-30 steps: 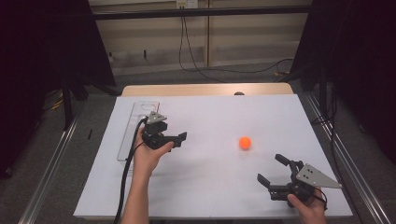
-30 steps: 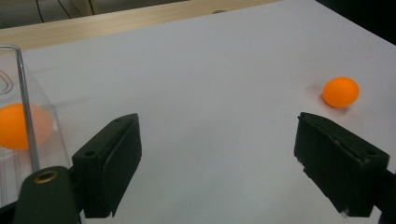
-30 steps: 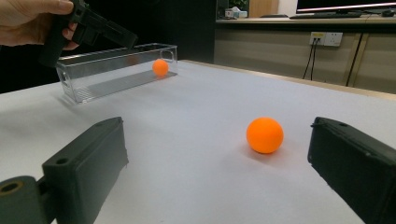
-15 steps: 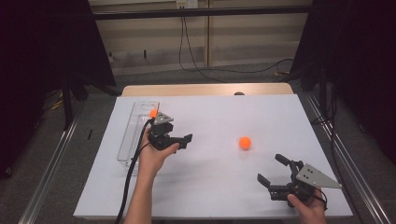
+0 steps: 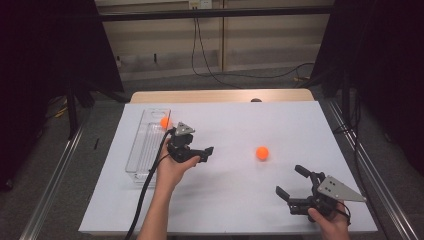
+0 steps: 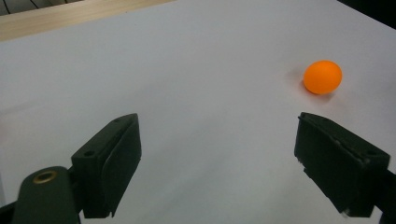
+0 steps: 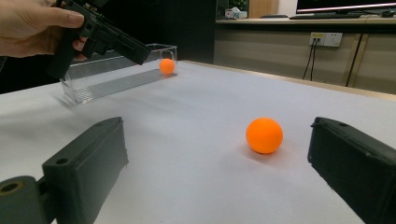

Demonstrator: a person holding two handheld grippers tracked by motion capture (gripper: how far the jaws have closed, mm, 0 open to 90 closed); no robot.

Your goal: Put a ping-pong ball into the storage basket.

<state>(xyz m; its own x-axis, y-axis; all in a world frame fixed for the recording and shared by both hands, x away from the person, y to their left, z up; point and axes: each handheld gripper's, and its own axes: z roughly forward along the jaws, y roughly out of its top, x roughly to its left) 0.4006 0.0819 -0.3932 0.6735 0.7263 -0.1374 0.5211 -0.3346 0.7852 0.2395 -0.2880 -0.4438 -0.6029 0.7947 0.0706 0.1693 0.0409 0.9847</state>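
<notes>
Orange ball lies loose on the white counter, between the two grippers and clear of both. The left gripper holds its jaws wide apart with nothing between them, aimed toward that ball from the side of the clear tray; in the left gripper view the ball sits beyond the right-hand jaw, off the centre line. To grasp well, I would swing the jaws until the ball lies midway between them, come down low, and close gently, since a round, light ball will likely roll at a one-sided touch. The right gripper, nearer the person than the ball, also stands open and empty. A second ball rests at the tray's far end.
</notes>
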